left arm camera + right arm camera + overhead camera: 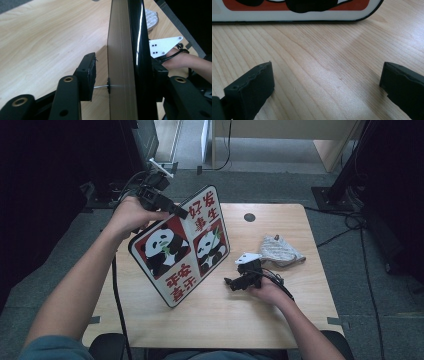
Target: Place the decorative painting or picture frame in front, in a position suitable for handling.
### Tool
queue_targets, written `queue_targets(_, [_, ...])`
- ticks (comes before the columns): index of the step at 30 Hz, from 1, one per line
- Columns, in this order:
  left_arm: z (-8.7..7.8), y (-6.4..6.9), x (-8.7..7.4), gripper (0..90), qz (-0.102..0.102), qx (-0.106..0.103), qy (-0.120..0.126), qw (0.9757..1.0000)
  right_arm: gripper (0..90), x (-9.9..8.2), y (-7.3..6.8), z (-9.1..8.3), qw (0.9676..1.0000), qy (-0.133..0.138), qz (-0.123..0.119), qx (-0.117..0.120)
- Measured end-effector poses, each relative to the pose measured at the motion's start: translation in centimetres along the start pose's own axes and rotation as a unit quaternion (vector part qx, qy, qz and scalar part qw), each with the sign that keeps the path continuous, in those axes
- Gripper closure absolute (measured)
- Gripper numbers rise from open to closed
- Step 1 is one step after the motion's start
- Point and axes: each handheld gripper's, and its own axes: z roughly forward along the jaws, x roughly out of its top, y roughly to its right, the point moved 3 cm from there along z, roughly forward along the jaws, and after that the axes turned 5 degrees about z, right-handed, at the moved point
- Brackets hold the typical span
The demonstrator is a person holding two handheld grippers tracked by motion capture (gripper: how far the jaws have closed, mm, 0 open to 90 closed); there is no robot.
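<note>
One panda board (182, 247) stands tilted between the left gripper (125, 80)'s released jaws; right gripper (327, 82) gapes on the counter (220, 315).

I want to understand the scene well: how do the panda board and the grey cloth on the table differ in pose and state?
The panda board stands tilted on its lower edge; the grey cloth lies crumpled on the table.
The left gripper reaches around the board's top edge, one pad off its back, while nothing touches the cloth.
The board is stiff, with red and black print; the cloth is soft and pale.
Both rest on the same table.
</note>
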Motion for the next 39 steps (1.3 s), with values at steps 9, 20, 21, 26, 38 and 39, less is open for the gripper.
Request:
queue_targets(9, [-0.25, -0.16, -0.26, 51.6, 0.012, -0.010, -0.002, 0.9999, 0.0, 0.00, 0.00, 0.00, 1.0000, 0.000, 0.000, 0.000])
queue_targets(20, [-0.46, 0.13, -0.29, 49.7, 0.031, 0.009, 0.001, 0.9995, 0.0, 0.00, 0.00, 0.00, 1.0000, 0.000, 0.000, 0.000])
queue_targets(21, [-0.47, 0.15, -0.31, 49.5, 0.029, 0.007, -0.001, 0.9996, 0.0, 0.00, 0.00, 0.00, 1.0000, 0.000, 0.000, 0.000])
queue_targets(26, [-0.61, 0.28, -0.18, 43.0, 0.026, 0.050, -0.022, 0.9982, 0.0, 0.00, 0.00, 0.00, 1.0000, 0.000, 0.000, 0.000])
queue_targets(38, [-0.37, 0.24, -0.15, 40.3, 0.040, 0.015, -0.001, 0.9991, 0.0, 0.00, 0.00, 0.00, 1.0000, 0.000, 0.000, 0.000])
queue_targets(39, [-0.44, 0.21, -0.20, 39.9, 0.042, 0.020, -0.001, 0.9989, 0.0, 0.00, 0.00, 0.00, 1.0000, 0.000, 0.000, 0.000])
